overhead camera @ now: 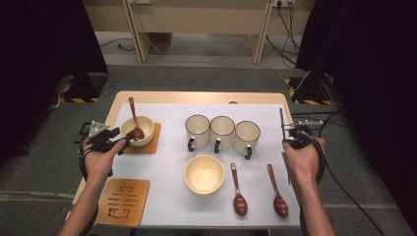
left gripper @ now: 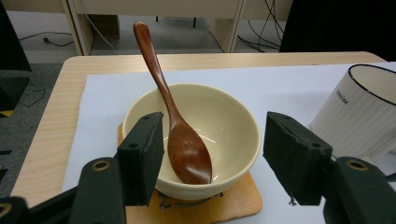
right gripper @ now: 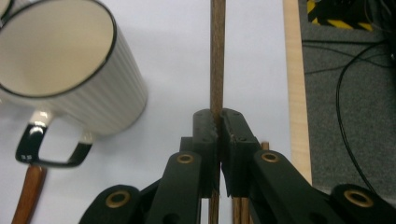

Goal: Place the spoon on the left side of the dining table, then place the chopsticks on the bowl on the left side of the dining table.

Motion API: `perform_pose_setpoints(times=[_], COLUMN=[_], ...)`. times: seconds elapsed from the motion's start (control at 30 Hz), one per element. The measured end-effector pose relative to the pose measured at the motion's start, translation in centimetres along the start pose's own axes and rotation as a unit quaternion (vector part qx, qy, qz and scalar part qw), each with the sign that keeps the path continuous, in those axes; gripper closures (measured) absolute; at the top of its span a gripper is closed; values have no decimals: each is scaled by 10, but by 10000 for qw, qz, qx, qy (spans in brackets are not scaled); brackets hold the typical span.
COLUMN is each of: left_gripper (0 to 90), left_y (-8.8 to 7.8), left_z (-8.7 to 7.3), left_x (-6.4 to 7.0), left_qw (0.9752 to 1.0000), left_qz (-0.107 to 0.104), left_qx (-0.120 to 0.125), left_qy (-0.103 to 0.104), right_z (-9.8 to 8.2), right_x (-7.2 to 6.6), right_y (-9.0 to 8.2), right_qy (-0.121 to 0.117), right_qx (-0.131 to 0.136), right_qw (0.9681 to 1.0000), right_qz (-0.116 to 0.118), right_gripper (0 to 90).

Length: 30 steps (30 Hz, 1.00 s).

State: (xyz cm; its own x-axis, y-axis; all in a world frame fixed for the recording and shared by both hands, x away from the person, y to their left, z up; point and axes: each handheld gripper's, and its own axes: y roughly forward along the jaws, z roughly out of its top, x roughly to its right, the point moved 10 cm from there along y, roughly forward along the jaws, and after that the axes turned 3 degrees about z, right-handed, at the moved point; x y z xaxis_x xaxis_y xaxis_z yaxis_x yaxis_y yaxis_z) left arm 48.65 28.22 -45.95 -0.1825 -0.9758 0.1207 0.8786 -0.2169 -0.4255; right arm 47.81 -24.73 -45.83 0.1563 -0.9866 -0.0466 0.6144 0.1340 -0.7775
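Note:
A cream bowl with a brown wooden spoon leaning in it stands on a wooden coaster at the table's left. My left gripper is open right at the bowl's near side, its pads apart from the bowl. At the right edge, my right gripper is shut on a thin brown chopstick, which points away from me. A second chopstick lies beneath the hand.
Three white mugs stand in a row mid-table; the nearest to my right gripper is a ribbed mug. An empty cream bowl, two wooden spoons and a second coaster lie near the front edge.

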Motion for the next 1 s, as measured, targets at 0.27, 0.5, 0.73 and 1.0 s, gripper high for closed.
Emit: perform_pose_setpoints(times=[0.27, 0.5, 0.73, 1.0], left_gripper=[373, 373, 372, 372], left_y=[-4, -7, -10, -19], left_z=[3, 15, 23, 24], left_x=[-1, 0, 0, -3], left_qw=[9999, 9997, 9994, 9993], left_qz=[-48, -89, -108, -113], left_qx=[81, 216, 296, 295], left_qy=[-45, -70, -121, -186], right_z=[19, 40, 55, 66], right_x=[1, 2, -4, -12], right_y=[-3, -6, -7, -8], right_qy=[22, 25, -58, -67], right_qx=[523, 1043, 1464, 1774], right_qw=[9986, 9945, 9892, 9841], right_qz=[-25, -34, 47, 93], right_gripper=[853, 853, 853, 853])
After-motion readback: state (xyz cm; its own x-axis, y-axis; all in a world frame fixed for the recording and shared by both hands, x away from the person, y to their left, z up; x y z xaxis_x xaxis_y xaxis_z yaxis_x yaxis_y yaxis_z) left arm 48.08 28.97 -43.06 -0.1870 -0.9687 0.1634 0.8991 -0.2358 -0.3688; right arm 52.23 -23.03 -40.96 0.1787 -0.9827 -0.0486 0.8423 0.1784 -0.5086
